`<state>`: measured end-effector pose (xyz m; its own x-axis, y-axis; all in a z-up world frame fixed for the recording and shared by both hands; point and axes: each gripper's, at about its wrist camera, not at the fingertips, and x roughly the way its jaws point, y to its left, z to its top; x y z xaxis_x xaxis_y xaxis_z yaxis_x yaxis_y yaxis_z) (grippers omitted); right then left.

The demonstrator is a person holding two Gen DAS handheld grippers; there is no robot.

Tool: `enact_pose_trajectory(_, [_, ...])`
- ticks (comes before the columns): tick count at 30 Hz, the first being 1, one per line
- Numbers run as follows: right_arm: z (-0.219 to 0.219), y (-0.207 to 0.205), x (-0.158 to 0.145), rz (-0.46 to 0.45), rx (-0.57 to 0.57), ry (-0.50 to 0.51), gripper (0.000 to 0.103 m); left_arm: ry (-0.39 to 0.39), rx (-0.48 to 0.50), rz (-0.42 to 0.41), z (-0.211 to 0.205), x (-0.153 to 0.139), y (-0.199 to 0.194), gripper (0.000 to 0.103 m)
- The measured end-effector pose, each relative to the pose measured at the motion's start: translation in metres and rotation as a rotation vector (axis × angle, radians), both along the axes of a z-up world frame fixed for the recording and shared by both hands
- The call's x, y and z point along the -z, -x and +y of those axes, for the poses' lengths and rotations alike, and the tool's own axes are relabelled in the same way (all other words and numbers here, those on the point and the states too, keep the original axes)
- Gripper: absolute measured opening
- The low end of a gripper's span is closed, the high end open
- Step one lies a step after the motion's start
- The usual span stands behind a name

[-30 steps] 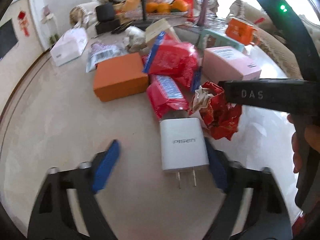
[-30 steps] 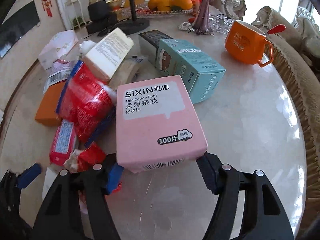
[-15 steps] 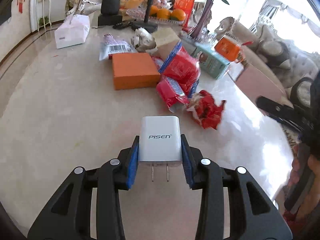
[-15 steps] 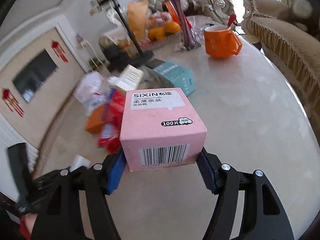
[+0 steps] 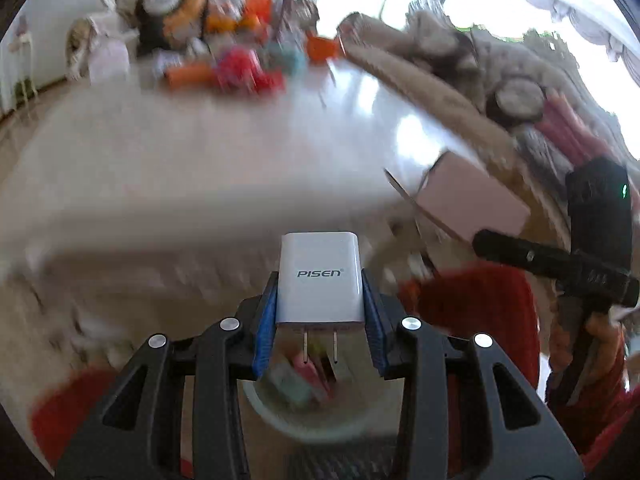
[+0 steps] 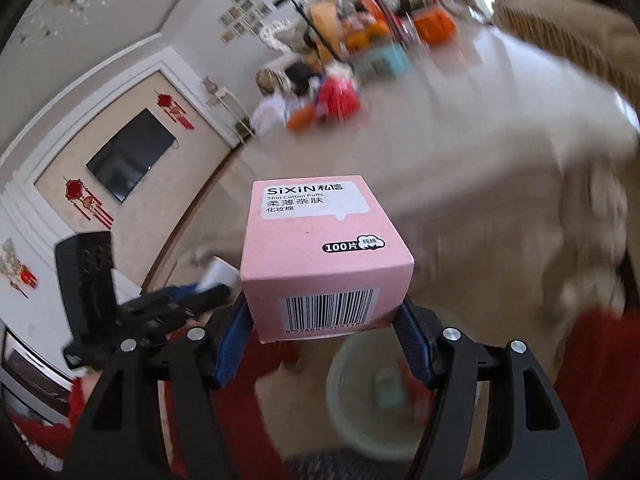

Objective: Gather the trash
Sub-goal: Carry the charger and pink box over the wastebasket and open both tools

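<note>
left gripper (image 5: 320, 312): we clamp the white pisen charger (image 5: 319, 276).
right gripper (image 6: 324, 328): we clamp the pink cotton-puff box (image 6: 320, 248).
table edge (image 5: 168, 264): behind both loads.
pale bin (image 6: 368, 400): directly below, rim unobstructed.

Daylight floods in from windows (image 5: 532, 4) at one o'clock in the left wrist view, blown out to white, and throws glare patches on the glossy worktop (image 5: 372, 100). Both views are heavily motion-smeared: the far clutter (image 6: 340, 92) dissolves into coloured streaks. Only the white PISEN charger (image 5: 320, 276) and pink cotton-puff box (image 6: 320, 248) stay sharp. Fisheye bending curves the edges, with dark vignetted corners
</note>
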<state>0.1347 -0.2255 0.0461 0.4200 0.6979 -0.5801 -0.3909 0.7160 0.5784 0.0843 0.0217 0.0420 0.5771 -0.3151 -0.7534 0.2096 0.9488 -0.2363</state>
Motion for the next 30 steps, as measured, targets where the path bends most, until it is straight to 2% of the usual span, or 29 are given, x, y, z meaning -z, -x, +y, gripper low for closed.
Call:
enact_pose_trajectory(4, [0.010,0.010,0.059,0.133,0.001,0.112,0.063,-0.013,0.017,0.133,-0.020,0.071,0.014,0.038])
enact_pose_trajectory(6, [0.015,0.005,0.084,0.184,0.009,0.153,0.063,-0.024,0.019,0.165,-0.027,0.098,0.011,0.038])
enact_pose_trajectory(9, [0.032,-0.001,0.110,0.206,-0.002,0.244,0.063,-0.062,0.027,0.190,-0.034,0.125,0.005,0.038])
enact_pose_trajectory(11, [0.042,-0.004,0.122,0.207,-0.015,0.285,0.064,-0.076,0.038,0.246,-0.036,0.143,-0.003,0.040])
enact_pose_trajectory(12, [0.042,-0.002,0.125,0.209,-0.010,0.302,0.065,-0.076,0.028,0.277,-0.035,0.151,-0.006,0.063])
enact_pose_trajectory(13, [0.044,-0.004,0.129,0.216,0.000,0.334,0.068,-0.085,0.007,0.281,-0.034,0.155,-0.007,0.093])
enact_pose_trajectory(14, [0.043,-0.002,0.132,0.219,0.011,0.351,0.070,-0.104,-0.020,0.275,-0.031,0.159,-0.007,0.095])
enact_pose_trajectory(18, [0.027,0.005,0.148,0.276,0.051,0.364,0.071,-0.083,-0.087,0.261,-0.010,0.170,-0.006,0.095])
enact_pose_trajectory(23, [0.018,0.006,0.165,0.331,0.077,0.366,0.071,0.002,-0.151,0.325,0.015,0.188,-0.010,0.095])
enact_pose_trajectory(30, [0.028,0.009,0.164,0.296,0.062,0.413,0.071,-0.028,-0.154,0.326,0.013,0.190,-0.005,0.095])
